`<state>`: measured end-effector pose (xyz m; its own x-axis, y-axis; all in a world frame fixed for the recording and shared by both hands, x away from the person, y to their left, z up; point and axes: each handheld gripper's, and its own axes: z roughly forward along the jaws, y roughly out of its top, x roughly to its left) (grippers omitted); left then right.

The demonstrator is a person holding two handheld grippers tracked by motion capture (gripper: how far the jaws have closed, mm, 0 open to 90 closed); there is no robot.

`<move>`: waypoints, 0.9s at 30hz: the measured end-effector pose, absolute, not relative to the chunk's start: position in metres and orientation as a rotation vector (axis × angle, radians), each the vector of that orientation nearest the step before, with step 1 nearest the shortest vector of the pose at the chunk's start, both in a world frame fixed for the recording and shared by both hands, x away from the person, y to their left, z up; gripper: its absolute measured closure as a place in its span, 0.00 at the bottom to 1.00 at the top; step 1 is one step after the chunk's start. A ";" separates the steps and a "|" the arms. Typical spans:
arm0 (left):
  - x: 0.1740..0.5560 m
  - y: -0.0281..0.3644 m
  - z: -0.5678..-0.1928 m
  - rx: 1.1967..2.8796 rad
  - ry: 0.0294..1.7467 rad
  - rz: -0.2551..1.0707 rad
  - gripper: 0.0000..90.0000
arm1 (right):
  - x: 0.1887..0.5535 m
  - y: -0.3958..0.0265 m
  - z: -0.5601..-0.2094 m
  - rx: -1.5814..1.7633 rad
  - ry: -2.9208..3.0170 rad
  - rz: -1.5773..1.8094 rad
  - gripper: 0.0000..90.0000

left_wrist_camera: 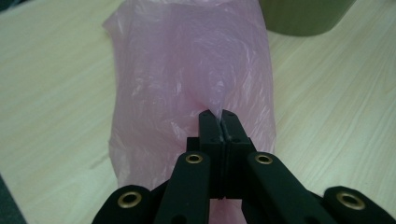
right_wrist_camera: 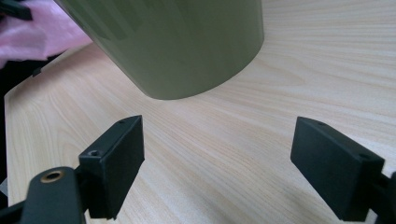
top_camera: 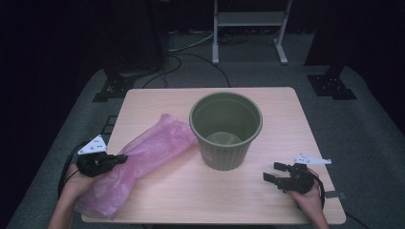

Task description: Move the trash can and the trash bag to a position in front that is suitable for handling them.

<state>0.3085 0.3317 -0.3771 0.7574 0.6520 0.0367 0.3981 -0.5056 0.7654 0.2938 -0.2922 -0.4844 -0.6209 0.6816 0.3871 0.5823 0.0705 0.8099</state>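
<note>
At the near left edge of the table (top_camera: pixel 267 200), the left gripper (top_camera: pixel 122 158) has its jaws pinched together on a fold of the pink plastic bag (top_camera: pixel 138 164), which lies slack along the left side with its far end just beside the green bin (top_camera: pixel 226 131). Near right, the right gripper (top_camera: pixel 270 172) rests low over bare wood, jaws wide and empty, pointing toward the bin. Judged progress: bag grasped, nothing more; it is not yet opened or brought over the bin, whose inside looks unlined. Likely left: lift, spread the mouth, fit it in the rim. Left gripper view confirms the pinch, a pucker of film drawn into the closed tips (left_wrist_camera: pixel 218 116), which the high view leaves unclear. Right gripper view shows the bin's wall (right_wrist_camera: pixel 177 42) close ahead, apart from both pads (right_wrist_camera: pixel 116 163).
</note>
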 end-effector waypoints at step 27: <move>0.293 0.315 -0.247 2.105 0.551 0.611 0.99 | 0.293 -0.295 -0.483 1.323 2.220 1.601 0.18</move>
<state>0.2927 0.3151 -0.2465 0.7830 0.5803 0.2239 0.1627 -0.5385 0.8268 0.2927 -0.2948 -0.4834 -0.6173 0.6873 0.3829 0.5803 0.0691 0.8114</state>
